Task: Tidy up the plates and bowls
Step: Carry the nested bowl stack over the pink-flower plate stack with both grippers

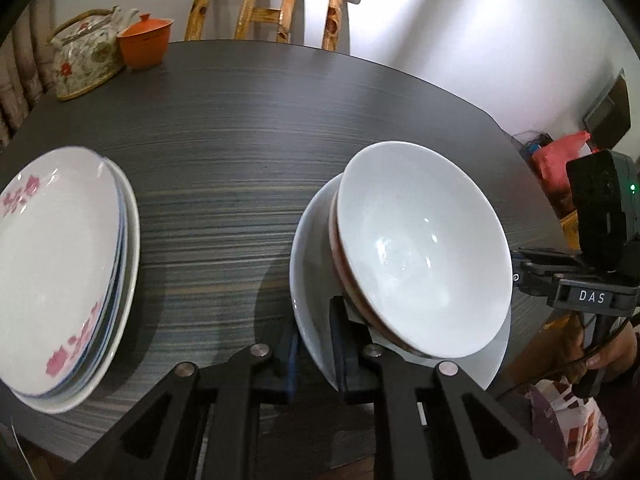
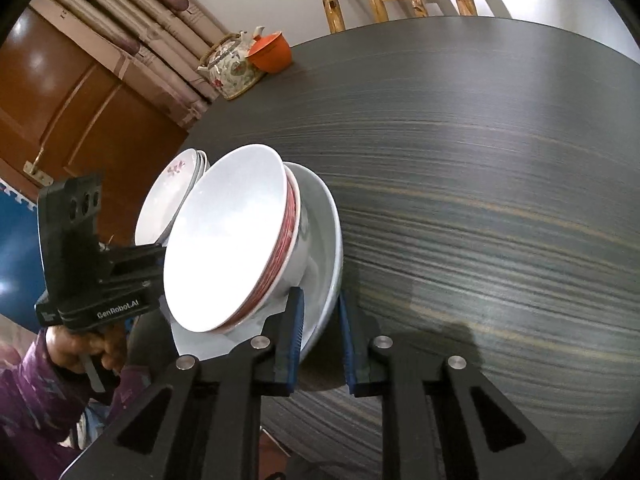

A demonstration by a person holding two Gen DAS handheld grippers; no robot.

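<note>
The left gripper [image 1: 314,344] is pinching the near rim of a wide white plate [image 1: 308,264], one finger inside, one outside. The right gripper [image 2: 320,340] is clamping the same plate's [image 2: 324,240] rim from the opposite side. A red-banded bowl [image 1: 424,248] is sitting tilted in the plate. At nine o'clock in the left view, stacked floral plates [image 1: 60,272] are resting on the dark table [image 1: 248,140]; a teapot [image 1: 86,56] and orange lidded cup [image 1: 144,42] are standing at eleven o'clock.

The plate stack [image 1: 60,272] runs past the picture's left edge. The bowl [image 1: 424,248] hides most of the white plate [image 1: 308,264] beneath it, near the tabletop's [image 1: 248,140] front edge.
</note>
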